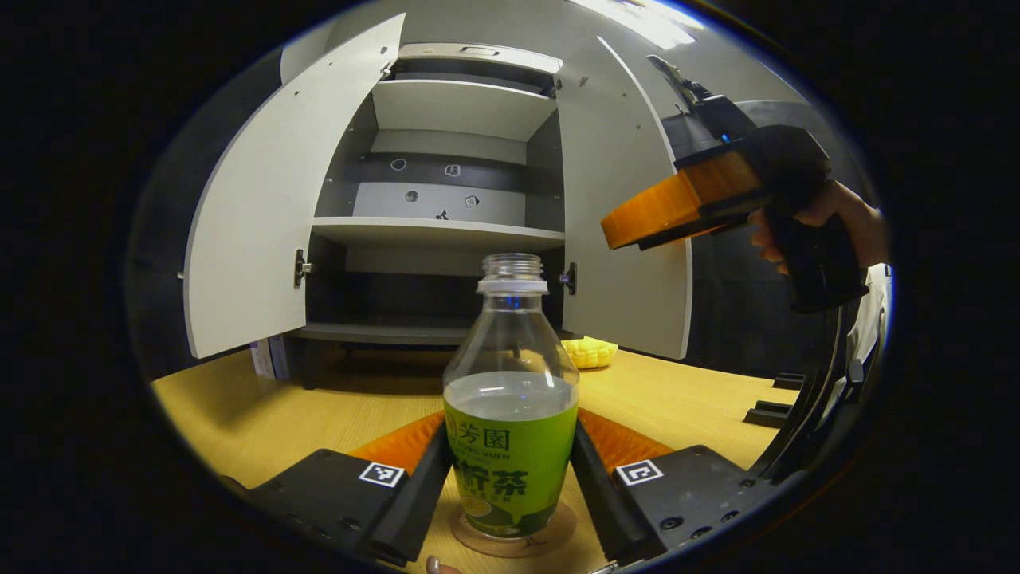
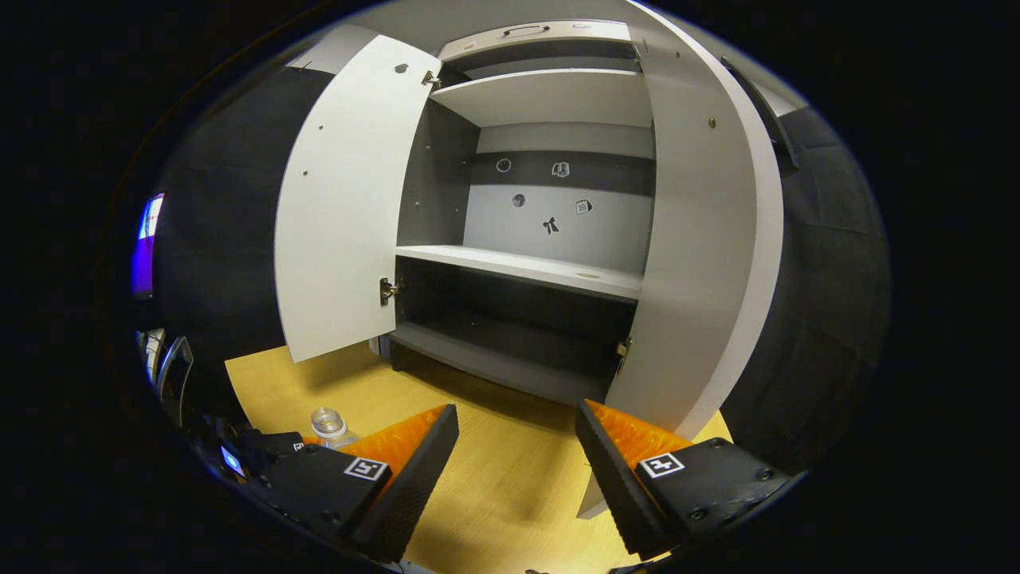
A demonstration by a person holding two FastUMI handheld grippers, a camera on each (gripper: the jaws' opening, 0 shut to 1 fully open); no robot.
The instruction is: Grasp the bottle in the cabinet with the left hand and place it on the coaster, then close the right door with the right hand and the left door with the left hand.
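The bottle [image 1: 511,414] stands on the coaster [image 1: 514,536] between my left gripper's [image 1: 510,486] fingers. Behind it sits the cabinet [image 1: 446,231], with corn [image 1: 590,351] on the table [image 1: 685,399] before its right door [image 1: 629,223].

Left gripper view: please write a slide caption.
Left gripper holds the bottle on the coaster; cabinet doors open.

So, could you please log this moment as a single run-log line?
clear green-labelled bottle: on round coaster | left gripper: around bottle | right gripper: open | white cabinet doors: both open
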